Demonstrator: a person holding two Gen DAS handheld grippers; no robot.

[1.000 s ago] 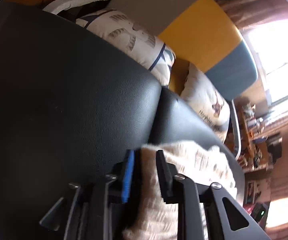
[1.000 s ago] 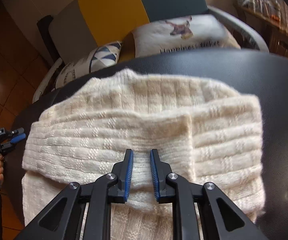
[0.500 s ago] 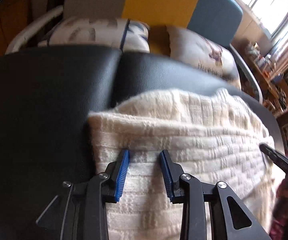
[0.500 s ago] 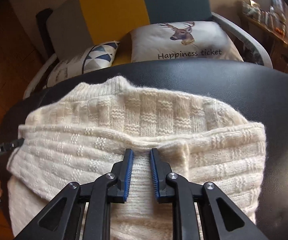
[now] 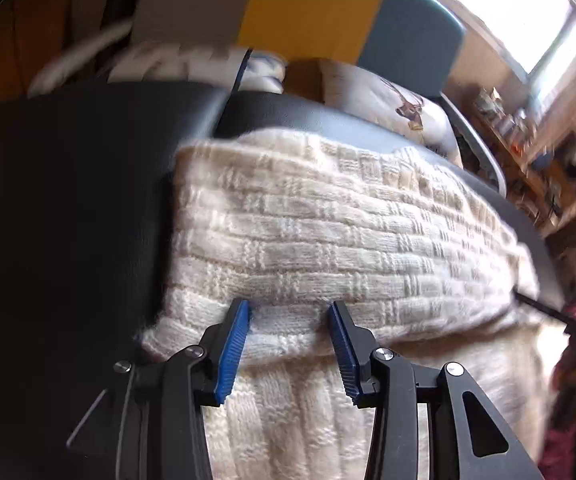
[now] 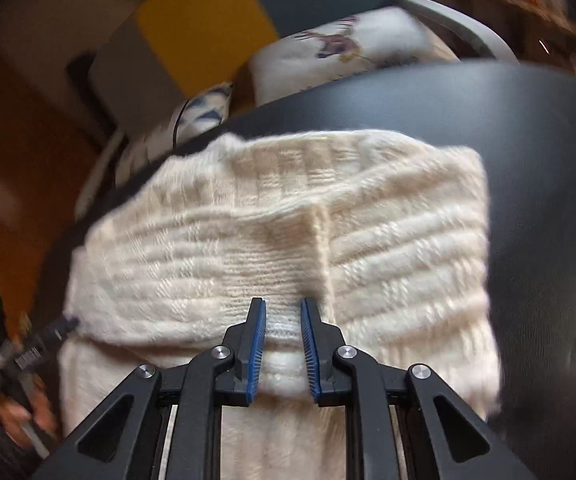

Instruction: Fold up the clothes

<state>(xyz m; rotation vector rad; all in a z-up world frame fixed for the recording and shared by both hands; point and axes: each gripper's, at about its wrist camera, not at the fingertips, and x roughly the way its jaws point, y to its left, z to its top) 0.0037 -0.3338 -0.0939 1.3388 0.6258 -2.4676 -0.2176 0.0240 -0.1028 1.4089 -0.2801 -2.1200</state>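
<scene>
Black padded desk (image 5: 68, 200) carries your folded cream sweater (image 5: 328, 232). Your left tool (image 5: 288, 344) gapes wide over its near fold; your right tool (image 6: 282, 340) stands parted astride it.

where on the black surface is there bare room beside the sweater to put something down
Bare black surface lies left of the cream sweater in the left wrist view, and right of it in the right wrist view. A narrower strip runs behind it, before the cushions. The sweater fills the middle.

sweater (image 5: 328, 240) on ottoman (image 5: 68, 200); cushions (image 5: 388, 96) behind; sofa (image 5: 312, 12) rearmost
</scene>
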